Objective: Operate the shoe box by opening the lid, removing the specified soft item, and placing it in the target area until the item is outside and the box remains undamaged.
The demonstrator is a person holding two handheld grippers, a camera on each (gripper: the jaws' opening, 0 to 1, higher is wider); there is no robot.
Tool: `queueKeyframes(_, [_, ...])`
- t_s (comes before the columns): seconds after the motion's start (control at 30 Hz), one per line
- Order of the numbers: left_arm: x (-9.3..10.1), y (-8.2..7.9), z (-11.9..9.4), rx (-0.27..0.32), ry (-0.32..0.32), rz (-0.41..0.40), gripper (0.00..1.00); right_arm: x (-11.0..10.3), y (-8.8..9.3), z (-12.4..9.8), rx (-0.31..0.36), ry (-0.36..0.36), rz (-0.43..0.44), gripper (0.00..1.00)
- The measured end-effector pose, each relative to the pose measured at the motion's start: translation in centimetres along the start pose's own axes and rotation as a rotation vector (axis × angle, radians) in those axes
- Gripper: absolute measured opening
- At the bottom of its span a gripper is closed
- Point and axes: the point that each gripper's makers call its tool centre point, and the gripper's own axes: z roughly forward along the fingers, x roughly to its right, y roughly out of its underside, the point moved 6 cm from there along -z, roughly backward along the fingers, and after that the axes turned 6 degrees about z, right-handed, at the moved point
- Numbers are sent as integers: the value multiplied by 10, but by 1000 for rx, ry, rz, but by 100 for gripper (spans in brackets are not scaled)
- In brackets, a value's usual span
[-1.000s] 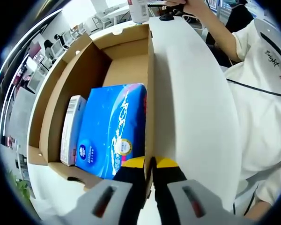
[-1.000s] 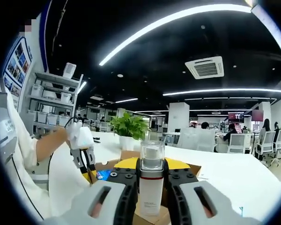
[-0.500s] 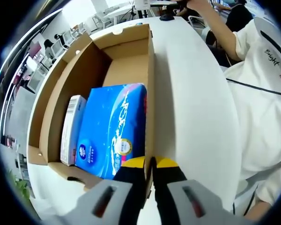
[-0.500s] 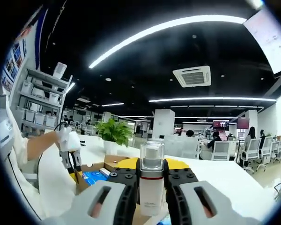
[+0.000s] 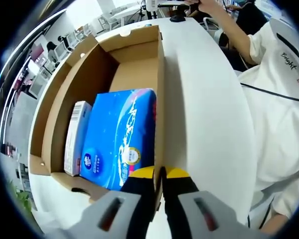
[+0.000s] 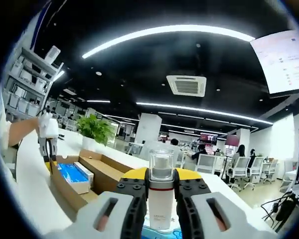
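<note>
An open cardboard shoe box holds a blue soft tissue pack and a small white carton beside it. My left gripper is shut on the edge of the raised lid, which is white outside and stands along the box's right side. In the right gripper view the box lies low on the left, with the blue pack inside and the left gripper at the lid. My right gripper is shut on an upright white bottle with a clear cap.
A person in a white shirt stands close on the right of the box. The white table stretches past the box. Behind it are a potted plant, shelves, office chairs and a hanging screen.
My right gripper has carried the bottle away from the box's far end, and its view has swung so the box now lies farther left. The left gripper has held still.
</note>
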Motion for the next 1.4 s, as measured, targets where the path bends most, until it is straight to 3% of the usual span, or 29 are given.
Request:
queueKeyframes(0.1, [0,0,0,-1,1,-1,4,14,4,-4,26,52,13,18])
queueKeyframes(0.2, [0,0,0,1,-5,0,4,27,15,-4,-6,95,-8,18])
queueKeyframes(0.33, [0,0,0,-3,-2,-2,4,38,24,-8,27,145,-32,18])
queueKeyframes(0.57, [0,0,0,-3,-2,-2,4,50,47,-6,-56,138,-76,18])
queueKeyframes(0.67, [0,0,0,-5,0,-3,4,55,45,-11,-59,137,-69,18])
queueKeyframes(0.83, [0,0,0,-5,-4,-5,4,64,39,-22,1,166,49,18])
queueKeyframes(1.1, [0,0,0,-2,-5,-4,4,60,43,-24,14,179,72,18])
queueKeyframes(1.3, [0,0,0,-2,-8,-4,4,62,50,-17,-28,189,39,18])
queueKeyframes(1.4, [0,-1,1,-4,-5,-5,4,72,50,-13,-58,200,73,18])
